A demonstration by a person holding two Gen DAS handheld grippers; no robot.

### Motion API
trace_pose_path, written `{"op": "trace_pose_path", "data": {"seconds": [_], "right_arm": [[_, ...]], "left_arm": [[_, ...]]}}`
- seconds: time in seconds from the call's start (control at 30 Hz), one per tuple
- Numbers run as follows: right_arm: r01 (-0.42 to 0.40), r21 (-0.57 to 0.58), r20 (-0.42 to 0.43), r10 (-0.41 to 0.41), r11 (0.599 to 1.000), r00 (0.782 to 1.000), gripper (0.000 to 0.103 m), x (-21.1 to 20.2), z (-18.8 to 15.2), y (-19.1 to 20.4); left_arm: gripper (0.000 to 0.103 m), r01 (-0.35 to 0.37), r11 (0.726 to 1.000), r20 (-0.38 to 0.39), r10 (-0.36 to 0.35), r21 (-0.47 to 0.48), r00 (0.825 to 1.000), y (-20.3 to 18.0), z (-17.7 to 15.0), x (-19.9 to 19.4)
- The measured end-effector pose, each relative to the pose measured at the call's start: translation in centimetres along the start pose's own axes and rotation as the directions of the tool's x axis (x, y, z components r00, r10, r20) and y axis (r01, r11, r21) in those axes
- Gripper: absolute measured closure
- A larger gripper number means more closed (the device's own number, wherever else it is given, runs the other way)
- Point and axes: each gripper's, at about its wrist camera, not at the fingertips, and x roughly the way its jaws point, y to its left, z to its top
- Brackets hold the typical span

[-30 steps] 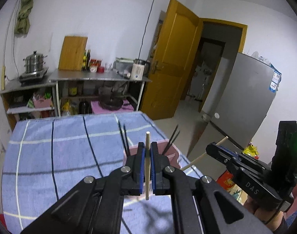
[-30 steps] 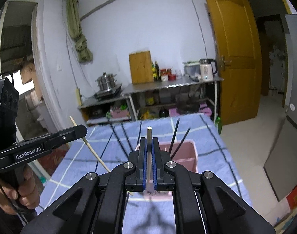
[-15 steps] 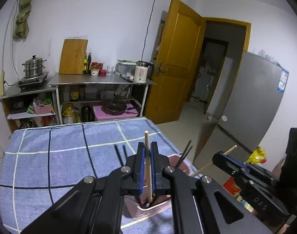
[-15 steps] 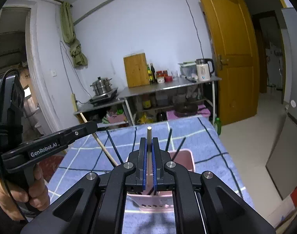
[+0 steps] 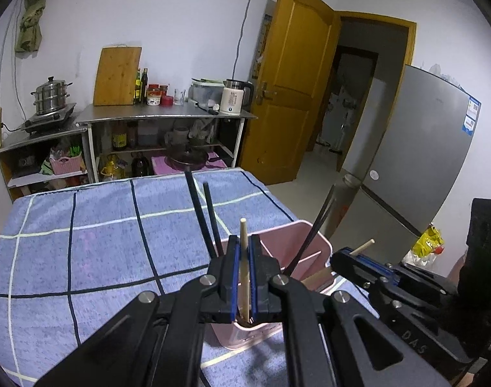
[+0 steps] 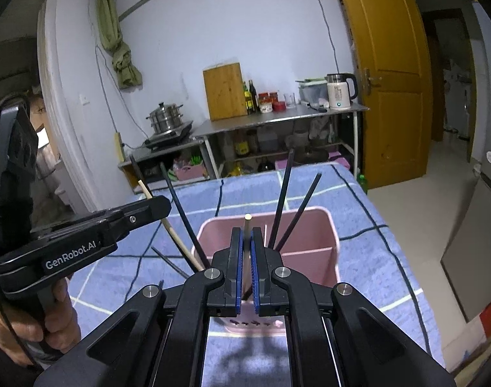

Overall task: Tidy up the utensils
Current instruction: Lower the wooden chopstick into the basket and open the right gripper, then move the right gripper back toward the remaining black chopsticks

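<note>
My left gripper [image 5: 243, 251] is shut on an upright wooden chopstick [image 5: 243, 227] whose lower end dips into the pink basket [image 5: 287, 245] just below. Several black chopsticks [image 5: 200, 213] stand leaning in that basket. In the right wrist view my right gripper [image 6: 245, 242] is shut on a second wooden chopstick [image 6: 247, 221] over the near side of the pink basket [image 6: 313, 229], where the black chopsticks [image 6: 282, 200] fan outward. Each gripper also appears in the other's view: the right gripper [image 5: 351, 258] at the right, the left gripper [image 6: 161, 206] at the left.
The basket sits on a table under a blue checked cloth [image 5: 100, 242], near its right edge. Behind are steel shelves [image 5: 168, 116] with a kettle, cutting board and pot. A yellow door and a grey fridge [image 5: 422, 167] stand to the right. A hand [image 6: 29, 322] holds the left gripper.
Both grippers have come down toward the pink basket, which now looms larger. The wooden chopsticks' lower ends have sunk into it. Both grips stay shut.
</note>
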Motion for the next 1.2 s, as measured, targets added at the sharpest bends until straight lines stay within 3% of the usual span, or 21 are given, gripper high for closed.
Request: {"op": "trace_pose_path", "data": {"seconds": [0.13, 0.27, 0.47, 0.8, 1.2], "right_arm": [[0.001, 0.005, -0.026, -0.001, 1.0, 1.0, 0.098, 0.6, -0.7, -0.2], [0.001, 0.005, -0.033, -0.001, 1.0, 0.999, 0.098, 0.5, -0.9, -0.2], [0.01, -0.01, 0.014, -0.01, 1.0, 1.0, 0.092, -1.5, -0.3, 0.2], [0.011, 0.006, 0.061, -0.012, 1.0, 0.998, 0.086, -4.9, -0.8, 0.3], [-0.039, -0.038, 0.069, 0.042, 0.999, 0.997, 0.085, -6.9, -3.4, 3.1]], "left_arm": [[0.096, 0.011, 1.0, -0.014, -0.011, 0.001, 1.0, 0.1, -0.6, 0.3], [0.077, 0.019, 1.0, -0.014, -0.019, -0.002, 1.0, 0.2, -1.0, 0.0], [0.07, 0.027, 1.0, 0.027, -0.027, -0.006, 0.999, 0.5, -0.6, -1.7], [0.07, 0.025, 0.999, 0.072, -0.022, -0.035, 0.997, 1.5, -1.6, -5.0], [0.069, -0.006, 0.997, 0.104, 0.014, -0.078, 0.994, 3.4, -6.1, -9.3]]}}
